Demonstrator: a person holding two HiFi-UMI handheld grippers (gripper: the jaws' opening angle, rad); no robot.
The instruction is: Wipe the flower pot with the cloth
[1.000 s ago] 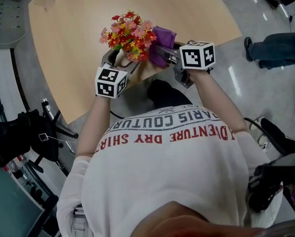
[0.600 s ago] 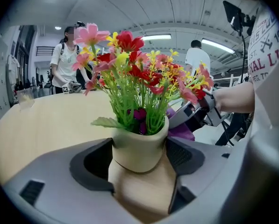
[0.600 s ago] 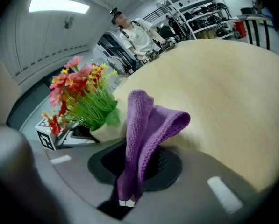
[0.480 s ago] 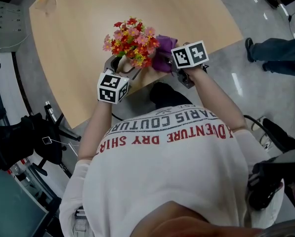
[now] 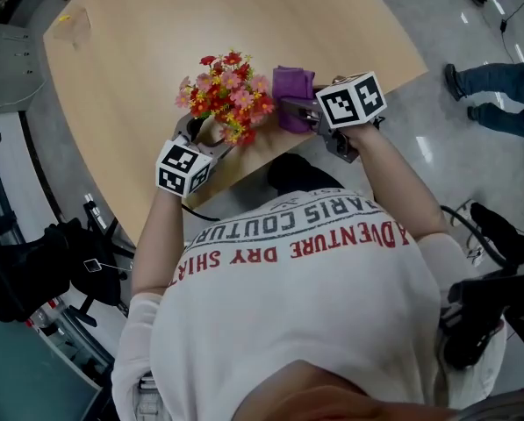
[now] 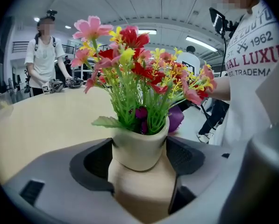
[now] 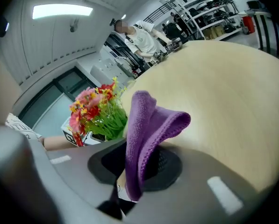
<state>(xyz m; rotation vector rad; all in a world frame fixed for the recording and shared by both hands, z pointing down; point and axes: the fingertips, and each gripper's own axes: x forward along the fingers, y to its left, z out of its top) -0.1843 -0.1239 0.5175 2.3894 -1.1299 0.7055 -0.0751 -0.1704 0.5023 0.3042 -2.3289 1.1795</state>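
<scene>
Our left gripper (image 5: 197,137) clamps the cream ceramic flower pot (image 6: 139,149) of bright flowers (image 5: 226,90), and our right gripper (image 7: 138,166) pinches the purple woven cloth (image 7: 151,120) just beside that pot.

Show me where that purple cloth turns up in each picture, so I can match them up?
Head view: cloth upper middle, just right of the flowers, in the right gripper.
Left gripper view: a purple edge peeking out behind the pot, on its right.
Right gripper view: dead centre, pinched between the jaws.
Shared landmark: the flowers, also in the left gripper view and the right gripper view.
</scene>
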